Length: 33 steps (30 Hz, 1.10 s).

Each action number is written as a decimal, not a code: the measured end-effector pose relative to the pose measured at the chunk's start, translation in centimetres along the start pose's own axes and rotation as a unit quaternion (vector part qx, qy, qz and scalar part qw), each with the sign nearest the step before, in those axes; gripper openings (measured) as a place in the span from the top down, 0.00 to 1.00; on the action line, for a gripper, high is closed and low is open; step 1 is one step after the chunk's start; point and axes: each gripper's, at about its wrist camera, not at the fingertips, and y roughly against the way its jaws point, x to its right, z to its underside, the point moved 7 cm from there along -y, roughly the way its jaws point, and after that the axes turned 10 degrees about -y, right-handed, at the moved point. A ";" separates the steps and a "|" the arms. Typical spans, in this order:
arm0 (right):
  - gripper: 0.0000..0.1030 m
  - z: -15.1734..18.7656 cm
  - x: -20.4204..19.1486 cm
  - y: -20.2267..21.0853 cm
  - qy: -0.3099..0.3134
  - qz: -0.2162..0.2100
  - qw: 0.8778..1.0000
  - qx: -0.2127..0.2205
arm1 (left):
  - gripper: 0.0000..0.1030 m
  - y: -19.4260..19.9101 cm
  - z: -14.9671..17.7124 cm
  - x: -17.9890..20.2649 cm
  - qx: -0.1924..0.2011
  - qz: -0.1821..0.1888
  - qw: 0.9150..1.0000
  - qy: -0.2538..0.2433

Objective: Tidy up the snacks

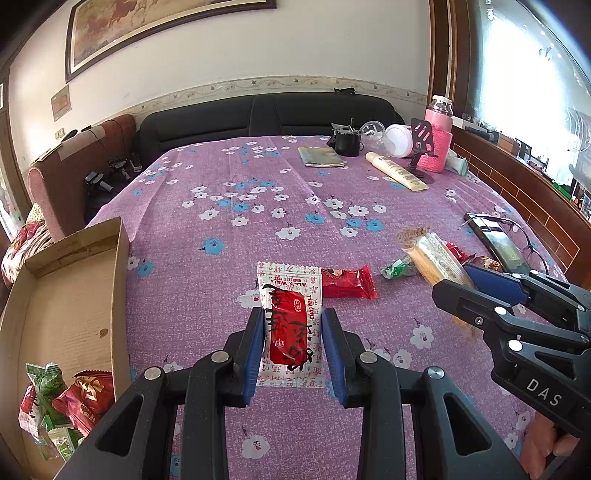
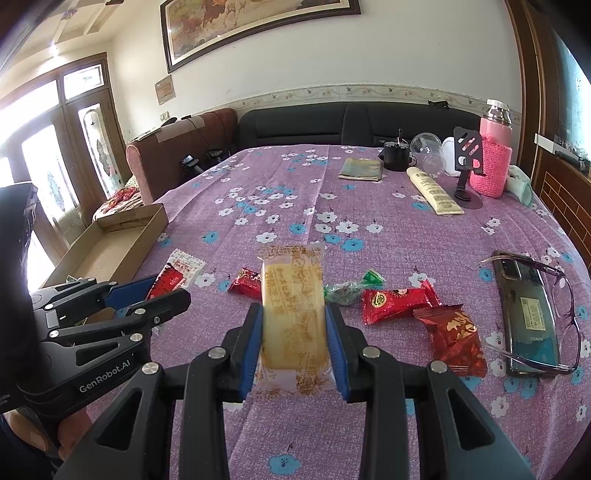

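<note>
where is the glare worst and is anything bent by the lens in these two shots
Left wrist view: the window at upper right is blown out white; the wall border curves. Right wrist view: the glass door at left is overexposed, the painting bows, and both views darken at the corners.

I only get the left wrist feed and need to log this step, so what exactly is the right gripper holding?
Observer: The right gripper is shut on a pale yellow cake packet, clamped by its long sides.
Operator: Any loose snacks I'm missing behind it?
Observer: Yes, a dark red packet with gold print lies near the phone, which your view mostly hides.
Operator: And the box's far end?
Observer: The cardboard box is bare at its far end, open-topped, at the table's left edge.
Operator: The glasses?
Observer: The purple glasses lie across the phone.
</note>
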 end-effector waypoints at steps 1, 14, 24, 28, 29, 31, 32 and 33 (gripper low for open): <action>0.69 0.0 0.0 0.0 0.000 0.002 1.000 0.000 | 0.68 0.1 0.0 0.0 0.002 -0.001 1.000 0.001; 0.69 -0.5 -0.1 0.0 -0.016 0.010 1.000 -0.005 | 0.68 4.4 -0.3 -1.8 0.033 0.014 0.999 0.029; 0.68 0.7 -9.3 0.3 0.008 -0.071 0.997 -0.035 | 0.68 8.5 2.1 -9.8 0.053 -0.023 0.994 0.093; 0.68 1.6 -13.3 -0.5 0.027 -0.096 0.994 -0.050 | 0.68 9.1 3.9 -12.6 0.047 -0.039 0.992 0.114; 0.68 1.8 -13.9 -0.6 0.031 -0.098 0.993 -0.052 | 0.68 9.2 4.4 -13.4 0.044 -0.043 0.991 0.119; 0.68 1.9 -14.8 -0.8 0.035 -0.101 0.993 -0.051 | 0.68 9.2 5.2 -14.5 0.037 -0.046 0.990 0.130; 0.68 1.9 -15.1 -0.8 0.033 -0.101 0.993 -0.052 | 0.68 9.0 5.4 -14.9 0.032 -0.040 0.989 0.136; 0.68 1.9 -15.1 -0.8 0.031 -0.101 0.993 -0.051 | 0.68 8.6 5.6 -15.0 0.023 -0.028 0.989 0.140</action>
